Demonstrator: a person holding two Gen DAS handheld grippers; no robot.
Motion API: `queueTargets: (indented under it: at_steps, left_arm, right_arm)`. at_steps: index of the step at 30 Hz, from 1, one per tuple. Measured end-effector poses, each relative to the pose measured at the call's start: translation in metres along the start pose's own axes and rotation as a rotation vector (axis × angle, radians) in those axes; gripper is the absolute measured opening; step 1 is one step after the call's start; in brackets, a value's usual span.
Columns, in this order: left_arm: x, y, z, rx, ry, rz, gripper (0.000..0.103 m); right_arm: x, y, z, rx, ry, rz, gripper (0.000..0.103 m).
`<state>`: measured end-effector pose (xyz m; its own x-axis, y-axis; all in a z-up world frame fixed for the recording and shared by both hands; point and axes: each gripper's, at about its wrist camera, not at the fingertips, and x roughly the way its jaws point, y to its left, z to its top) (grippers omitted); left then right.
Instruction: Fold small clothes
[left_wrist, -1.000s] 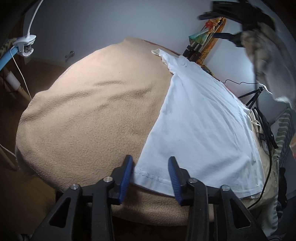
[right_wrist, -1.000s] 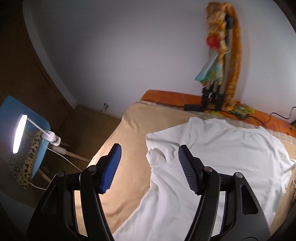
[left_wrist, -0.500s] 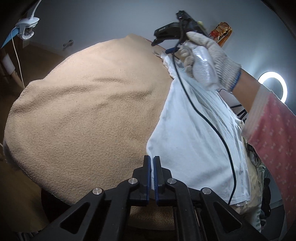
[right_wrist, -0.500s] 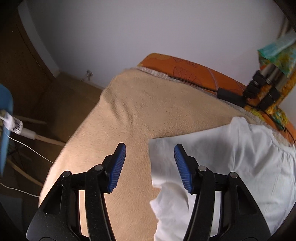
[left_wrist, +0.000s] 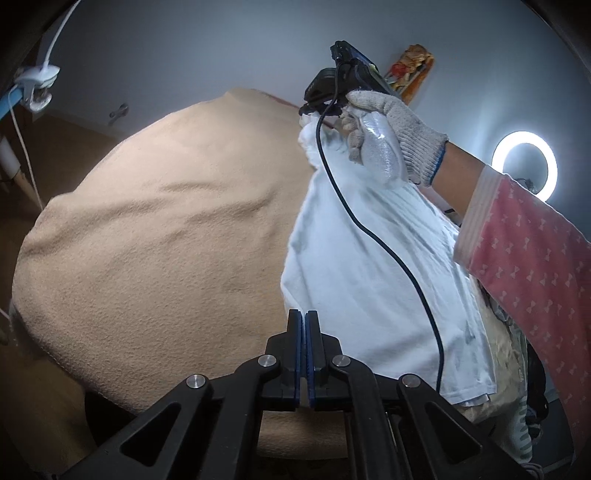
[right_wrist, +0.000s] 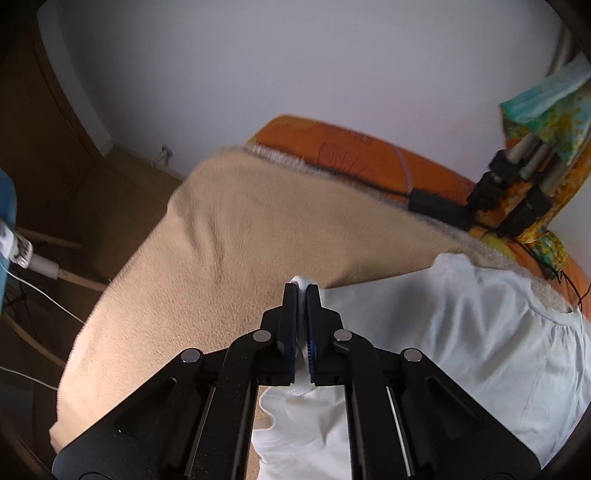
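Both tongs, spread a second ago, now pinch the shirt (left_wrist: 373, 273) on the bed (left_wrist: 155, 236), left tongs (left_wrist: 303, 325) at hem, right tongs (right_wrist: 302, 295) at sleeve; lift evenly, folding the edge inward.

The shirt (left_wrist: 373, 266) is thin white cloth, smooth and matt. The blanket (left_wrist: 166, 240) beneath is tan fleece, nappy and rough. The glove (left_wrist: 391, 136) is grey knit with a glossy coated palm. Both grippers, left (left_wrist: 303, 325) and right (right_wrist: 302, 295), are matt black plastic with ribbed blue pads (right_wrist: 312, 347) and shiny metal rivets.
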<state>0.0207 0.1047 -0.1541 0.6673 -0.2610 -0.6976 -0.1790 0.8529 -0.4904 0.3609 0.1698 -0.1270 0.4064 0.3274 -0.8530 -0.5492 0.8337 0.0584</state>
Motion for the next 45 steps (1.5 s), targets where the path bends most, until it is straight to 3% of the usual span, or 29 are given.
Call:
queueTargets:
  at_steps: [8,15,23,30,31,33,34,35,36,45]
  left_arm:
    - [-0.012,-0.032,0.002,0.085,-0.032,-0.056,0.0]
    - [-0.005,-0.071,-0.008,0.18,0.001,-0.118,0.0]
    - [0.023,-0.11,-0.025,0.266,0.099,-0.162,0.0]
    - [0.035,-0.124,-0.034,0.307,0.143,-0.174,0.0]
    - [0.035,-0.125,-0.035,0.309,0.149,-0.181,0.0]
    - [0.033,-0.125,-0.036,0.322,0.153,-0.19,0.005]
    - [0.033,-0.127,-0.037,0.33,0.155,-0.193,0.009]
    - [0.03,-0.127,-0.037,0.336,0.158,-0.196,0.02]
    - [0.028,-0.127,-0.038,0.341,0.158,-0.206,0.027]
    - [-0.012,-0.138,-0.051,0.422,0.11,-0.253,0.027]
  right_arm:
    - [-0.051,-0.062,-0.001,0.109,-0.095,0.018,0.005]
    - [-0.082,-0.135,-0.017,0.205,-0.139,0.007,0.005]
    - [-0.087,-0.21,-0.054,0.316,-0.112,-0.044,0.005]
    - [-0.071,-0.224,-0.063,0.333,-0.073,-0.072,0.005]
    - [-0.07,-0.226,-0.064,0.343,-0.07,-0.066,0.007]
    - [-0.069,-0.231,-0.066,0.363,-0.069,-0.07,0.025]
    - [-0.071,-0.232,-0.068,0.366,-0.08,-0.08,0.043]
    - [-0.076,-0.233,-0.07,0.366,-0.098,-0.096,0.053]
    - [-0.082,-0.234,-0.072,0.363,-0.115,-0.105,0.053]
    - [-0.166,-0.257,-0.11,0.385,-0.216,-0.09,0.053]
